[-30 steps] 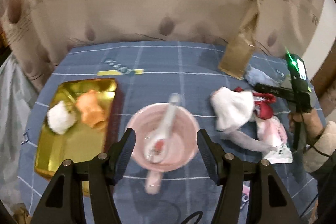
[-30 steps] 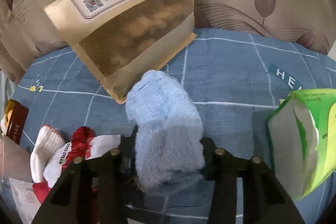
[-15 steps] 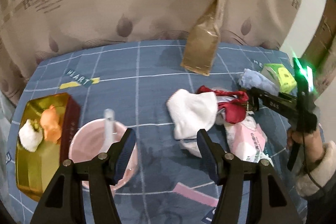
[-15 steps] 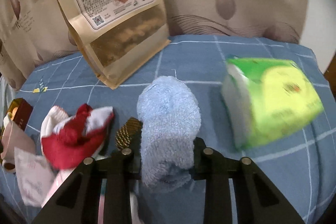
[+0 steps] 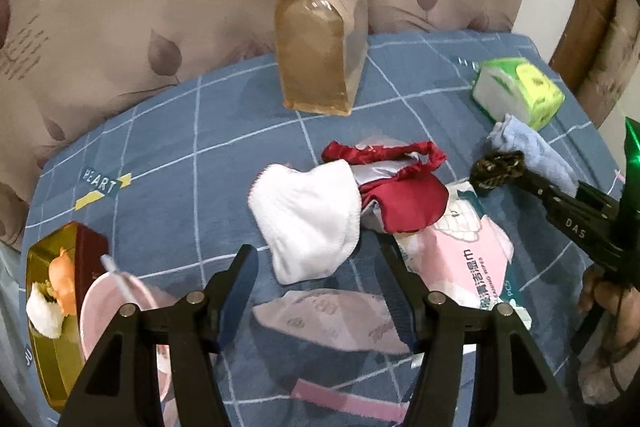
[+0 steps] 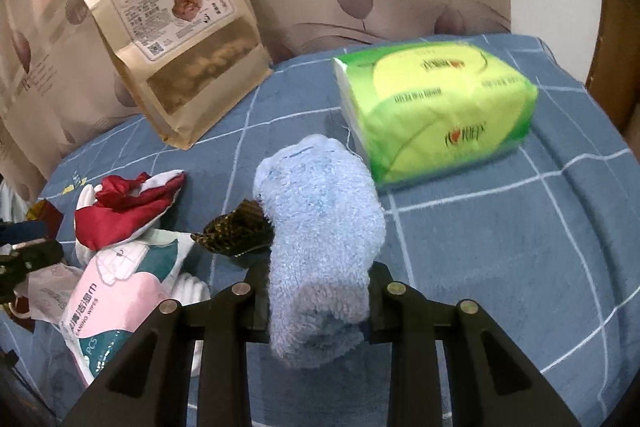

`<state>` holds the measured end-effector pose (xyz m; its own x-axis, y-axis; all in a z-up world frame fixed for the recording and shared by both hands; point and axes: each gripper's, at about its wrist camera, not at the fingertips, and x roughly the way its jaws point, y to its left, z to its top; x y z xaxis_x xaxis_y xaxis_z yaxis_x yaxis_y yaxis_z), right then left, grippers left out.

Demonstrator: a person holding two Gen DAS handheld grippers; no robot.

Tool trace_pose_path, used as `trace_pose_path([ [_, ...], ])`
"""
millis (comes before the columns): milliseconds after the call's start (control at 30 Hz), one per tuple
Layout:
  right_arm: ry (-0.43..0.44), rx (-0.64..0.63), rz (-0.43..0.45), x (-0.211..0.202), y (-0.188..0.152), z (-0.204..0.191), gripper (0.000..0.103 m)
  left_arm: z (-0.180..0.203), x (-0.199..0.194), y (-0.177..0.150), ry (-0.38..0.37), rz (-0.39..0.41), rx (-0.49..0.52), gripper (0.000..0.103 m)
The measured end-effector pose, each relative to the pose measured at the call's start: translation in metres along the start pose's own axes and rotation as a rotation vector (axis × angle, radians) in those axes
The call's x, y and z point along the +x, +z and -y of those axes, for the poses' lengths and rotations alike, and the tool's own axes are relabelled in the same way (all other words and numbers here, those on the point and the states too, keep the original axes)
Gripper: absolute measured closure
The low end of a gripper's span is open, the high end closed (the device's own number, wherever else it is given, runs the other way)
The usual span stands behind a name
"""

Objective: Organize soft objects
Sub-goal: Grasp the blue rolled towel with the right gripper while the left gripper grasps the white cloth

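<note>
My right gripper [image 6: 318,279] is shut on a rolled light blue towel [image 6: 320,227], which sticks up between the jaws and hides the fingertips. The left wrist view shows that towel [image 5: 528,151] at the far right, beside the green tissue pack. A dark brown patterned thing [image 6: 236,227] sits against the towel's left side; I cannot tell if it is held. My left gripper [image 5: 318,267] is open and empty, just above the near edge of a white cloth [image 5: 308,215]. A red cloth [image 5: 400,203] lies against the white one. A pale pink cloth [image 5: 328,315] lies under the jaws.
A pink wet-wipes pack [image 5: 472,267] lies right of the cloths. A green tissue pack [image 6: 436,107] and a tall brown snack bag [image 6: 180,59] stand further back. At the left are a gold tray [image 5: 44,379] holding white and orange soft things and a pink bowl [image 5: 104,307]. A curtain hangs behind.
My left gripper has swung right, from over the pink bowl to the white cloth. My right gripper has carried the blue towel rightward, so the green tissue pack is now behind it.
</note>
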<state>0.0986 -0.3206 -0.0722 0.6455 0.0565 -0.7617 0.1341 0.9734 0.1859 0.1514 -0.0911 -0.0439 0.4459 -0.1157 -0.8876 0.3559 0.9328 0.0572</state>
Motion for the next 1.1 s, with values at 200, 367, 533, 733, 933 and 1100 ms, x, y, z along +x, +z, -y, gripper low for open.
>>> trace_pose_path([
  [200,0.022,0.033,-0.001,0.006,-0.007,0.007,0.077,0.005,0.021,0.004,0.015,-0.061,0.013,0.041],
  [367,0.035,0.046,0.004,0.007,-0.009,0.008,0.077,0.002,0.034,0.007,0.045,-0.091,-0.003,0.041],
  [533,0.058,0.066,0.007,0.006,-0.009,0.012,0.077,-0.007,0.038,0.012,0.017,-0.093,-0.045,0.06],
  [733,0.061,0.069,0.007,0.006,-0.009,0.012,0.076,-0.013,0.035,0.013,-0.045,-0.1,-0.084,0.094],
  [933,0.063,0.072,0.007,0.006,-0.009,0.012,0.076,-0.018,0.018,0.015,-0.057,-0.069,-0.095,0.095],
  [1100,0.065,0.074,0.007,0.005,-0.009,0.013,0.076,-0.021,0.002,0.017,-0.063,-0.039,-0.1,0.095],
])
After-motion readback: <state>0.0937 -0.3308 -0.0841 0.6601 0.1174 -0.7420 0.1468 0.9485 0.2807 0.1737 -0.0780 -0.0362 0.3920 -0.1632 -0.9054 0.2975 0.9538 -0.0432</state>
